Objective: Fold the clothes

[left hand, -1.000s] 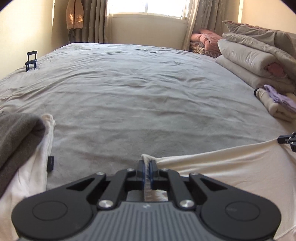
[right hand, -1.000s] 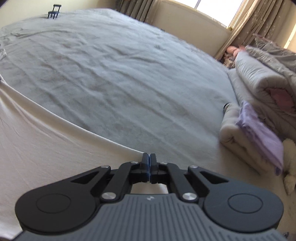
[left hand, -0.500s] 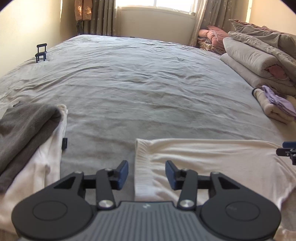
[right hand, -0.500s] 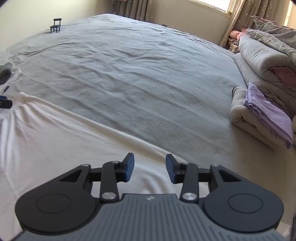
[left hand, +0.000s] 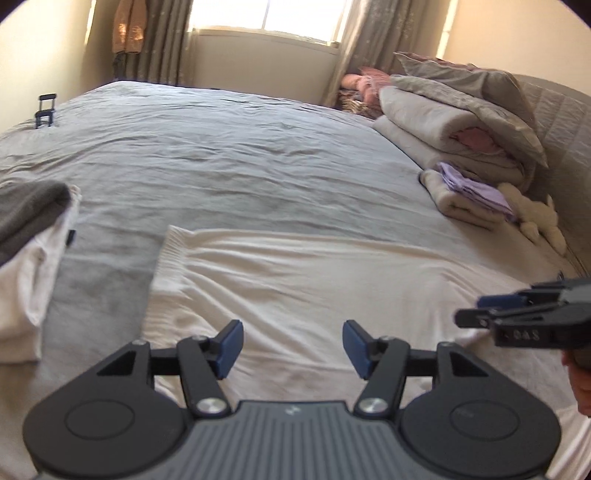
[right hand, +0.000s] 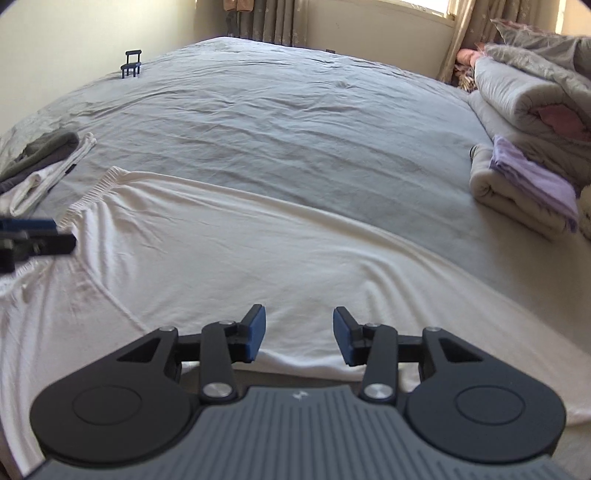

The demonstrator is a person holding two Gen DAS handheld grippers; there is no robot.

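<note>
Both claws released. Left gripper (left hand: 293,343) has its blue pads spread apart with nothing between them; its jaws have just been opening, and a second ago they were pinched on the hem of the cream garment (left hand: 314,280). Right gripper (right hand: 299,334) likewise stands apart and empty, jaws just opened from fully clamped a second ago; it opened less wide than the left.

Cream garment lies flat on the grey bedsheet (left hand: 221,147), near edge of the bed, spread sideways across both views. Ribbed waistband or cuff end (right hand: 94,184) sits at its left. Earlier the top edge was pulled taut between the two grippers in a straight line; now that edge has dropped and lies slack on the sheet with soft wrinkles. Both cameras show more of the garment below them than before, so the grippers sit higher and further back from the cloth.

In the left view the right gripper's tip shows at the right edge over the garment, with a bit of the person's hand (left hand: 581,387) under it. In the right view the left gripper's tip shows at the left edge.

Outward: folded white and dark grey clothes (left hand: 26,236) stacked left of the garment, apart from it. Small dark stand (right hand: 131,64) far back left on the bed. Rolled cream blanket with a lilac cloth on it (right hand: 524,184) at right, piled duvets (left hand: 454,122) behind that. Window and curtains (left hand: 258,22) at the far wall.
</note>
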